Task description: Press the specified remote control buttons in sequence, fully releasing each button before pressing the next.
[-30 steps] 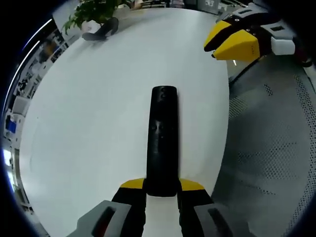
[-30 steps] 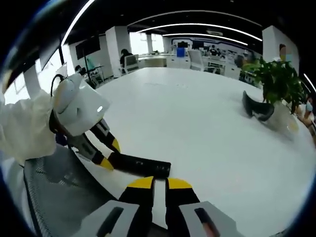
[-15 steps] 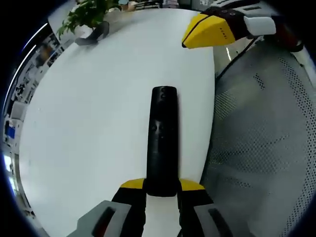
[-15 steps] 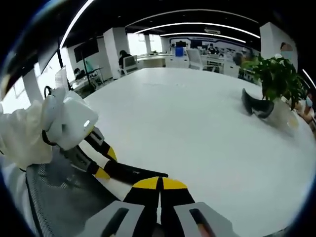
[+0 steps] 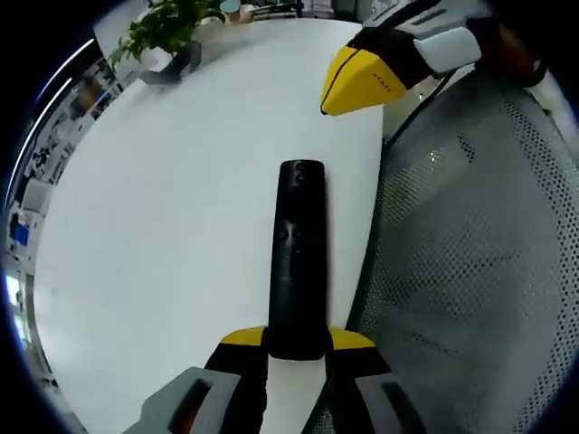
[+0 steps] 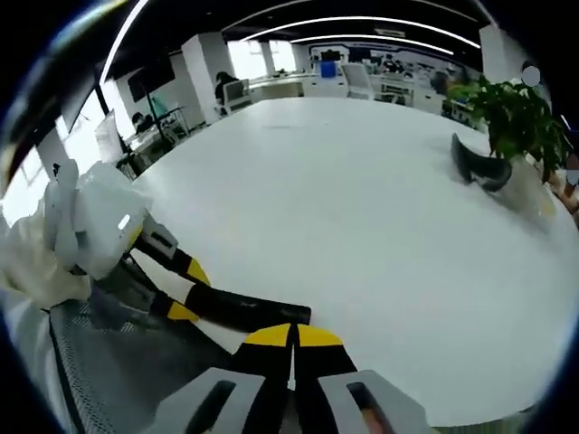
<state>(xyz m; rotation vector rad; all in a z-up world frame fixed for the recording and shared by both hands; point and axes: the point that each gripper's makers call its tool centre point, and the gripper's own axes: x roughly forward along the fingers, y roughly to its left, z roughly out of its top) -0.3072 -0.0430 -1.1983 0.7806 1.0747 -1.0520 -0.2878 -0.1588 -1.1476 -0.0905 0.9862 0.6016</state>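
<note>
Change: the right gripper (image 5: pixel 362 72) has come down and in from the far right toward the remote (image 5: pixel 298 262); its yellow tips, parted a second ago, now meet.
Right gripper: jaws pressed together with no gap, just short of the remote's far end (image 6: pixel 291 335).
Left gripper: clamped on the remote's near end (image 5: pixel 297 342), yellow tips either side of it; in the right gripper view (image 6: pixel 176 294) it comes in from the left.
Remote: black, long, lying at the table's near edge (image 6: pixel 244 309), same place between the jaws as before.
Table: white, wide (image 5: pixel 172 208), mostly bare.
Chair: grey mesh (image 5: pixel 470 271), just right of the table edge.
Far side: plant (image 6: pixel 516 117) with a dark curved thing (image 6: pixel 479 167) beside it.
Room: open office, desks (image 6: pixel 317 86) far back, ceiling light strips (image 6: pixel 362 36).
</note>
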